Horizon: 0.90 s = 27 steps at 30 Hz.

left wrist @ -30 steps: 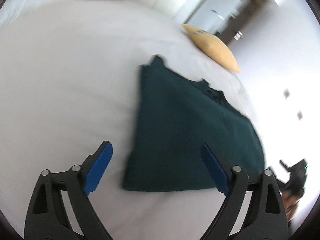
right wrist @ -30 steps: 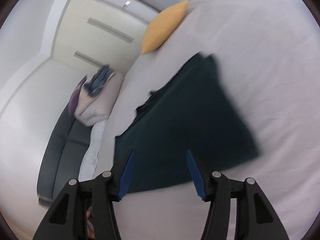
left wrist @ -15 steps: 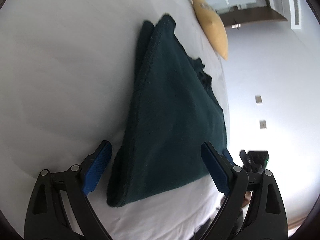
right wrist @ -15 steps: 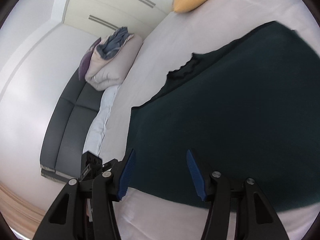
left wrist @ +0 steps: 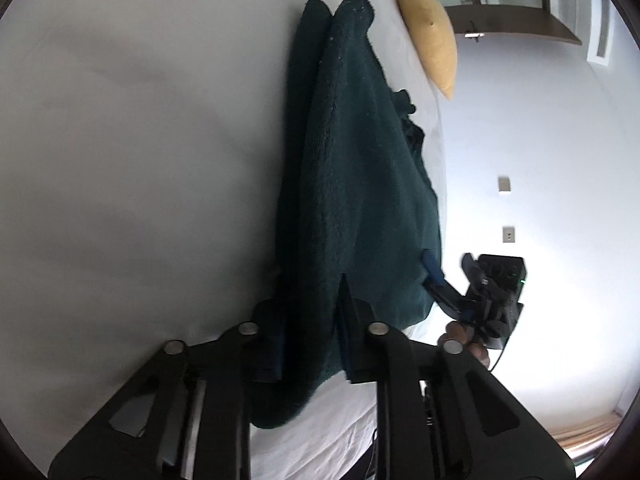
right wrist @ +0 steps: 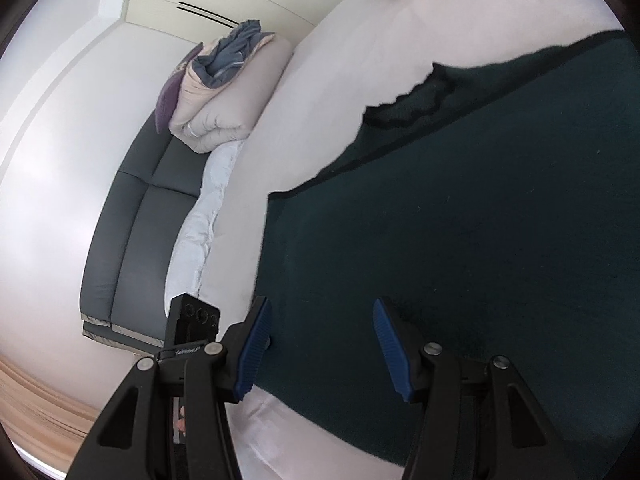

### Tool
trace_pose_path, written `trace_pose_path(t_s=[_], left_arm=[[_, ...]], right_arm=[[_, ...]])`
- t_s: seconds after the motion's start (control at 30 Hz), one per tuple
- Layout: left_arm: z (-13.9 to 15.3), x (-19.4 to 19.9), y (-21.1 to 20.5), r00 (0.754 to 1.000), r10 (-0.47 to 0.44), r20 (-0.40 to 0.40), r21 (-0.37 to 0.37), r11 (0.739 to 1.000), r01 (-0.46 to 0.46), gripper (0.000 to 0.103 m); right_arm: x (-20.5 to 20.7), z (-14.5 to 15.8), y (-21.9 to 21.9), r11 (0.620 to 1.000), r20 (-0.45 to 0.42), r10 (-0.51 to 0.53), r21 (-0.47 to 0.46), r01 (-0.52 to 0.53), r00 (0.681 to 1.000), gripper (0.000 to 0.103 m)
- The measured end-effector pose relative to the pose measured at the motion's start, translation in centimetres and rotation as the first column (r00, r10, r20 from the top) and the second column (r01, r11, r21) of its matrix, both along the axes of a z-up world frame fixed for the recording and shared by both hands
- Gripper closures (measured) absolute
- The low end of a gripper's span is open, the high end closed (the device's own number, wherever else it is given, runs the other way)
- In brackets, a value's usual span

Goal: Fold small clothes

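Left wrist: nubby dark-green garment (left wrist: 352, 184)

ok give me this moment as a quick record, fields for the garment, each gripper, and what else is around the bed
garment: dark green garment, partly folded, lying on the white bed
left gripper: left gripper closing, the garment's near corner bunched between its jaws
right gripper: right gripper open, jaws astride the garment's near edge, pads not pressing it
bed extras: yellow pillow near the far end
beside bed: dark sofa carrying a folded duvet
fold status: both near corners not yet gripped together
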<state>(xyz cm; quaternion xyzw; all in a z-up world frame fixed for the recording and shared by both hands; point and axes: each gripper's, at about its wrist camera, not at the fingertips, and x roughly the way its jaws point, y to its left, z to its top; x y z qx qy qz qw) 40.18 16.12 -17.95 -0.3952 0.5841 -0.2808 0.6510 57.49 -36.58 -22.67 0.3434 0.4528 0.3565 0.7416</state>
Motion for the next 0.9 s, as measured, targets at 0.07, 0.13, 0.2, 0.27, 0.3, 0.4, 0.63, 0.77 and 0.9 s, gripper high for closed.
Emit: trace_pose_path(t_s=[0.07,0.13,0.2,0.27,0.3,0.4,0.63,0.77,0.9], left_arm=[[0.4,-0.3,-0.1,1.0,0.019,0.017,-0.012,1.0,-0.019,0.09],[1.5,-0.4,-0.5,0.998,0.032,0.045,-0.011,0.999,-0.032,0.091],[2.9,-0.5,-1.2,0.997,0.032,0.075,0.002,0.999,-0.032,0.091],[4.9,-0.6,-2.2,0.993,0.02,0.115,0.02,1.0,-0.023,0.091],[6.1,-0.7,-2.9,0.991,0.01,0.137,0.032,0.999,-0.014,0.091],[9.6,-1.0,-5.6,0.977,-0.043,0.209,0.102,0.995,0.022,0.091],[14.3,-1.3,-15.3,0.932,-0.199,0.304,0.252,0.96,0.123,0.091],[14.7,-1.6,-20.9,0.904,-0.29,0.314,0.325,0.927,0.185,0.091],[12.9,-2.2,-25.8,0.889,-0.355,0.288,0.379,0.895,0.235,0.091]], right_arm=[[0.4,-0.5,0.3,1.0,-0.02,0.003,-0.012,-0.003,1.0,0.046],[0.8,-1.4,0.4,1.0,-0.045,0.012,-0.022,-0.013,0.999,0.047],[1.1,-2.2,0.2,1.0,-0.058,0.016,0.001,-0.016,0.998,0.047],[1.1,-2.4,-0.3,0.999,-0.066,0.016,0.037,-0.013,0.998,0.047],[1.1,-2.3,-0.6,0.999,-0.066,0.017,0.047,-0.014,0.998,0.046],[0.7,-2.0,-1.6,0.998,-0.061,0.02,0.068,-0.016,0.998,0.043],[0.7,-1.7,-7.0,0.984,-0.064,-0.016,0.178,0.027,0.998,0.039],[1.4,-1.9,-10.2,0.96,-0.085,-0.053,0.27,0.074,0.995,0.031],[3.3,-2.2,-11.2,0.935,-0.11,-0.021,0.349,0.058,0.994,0.028]])
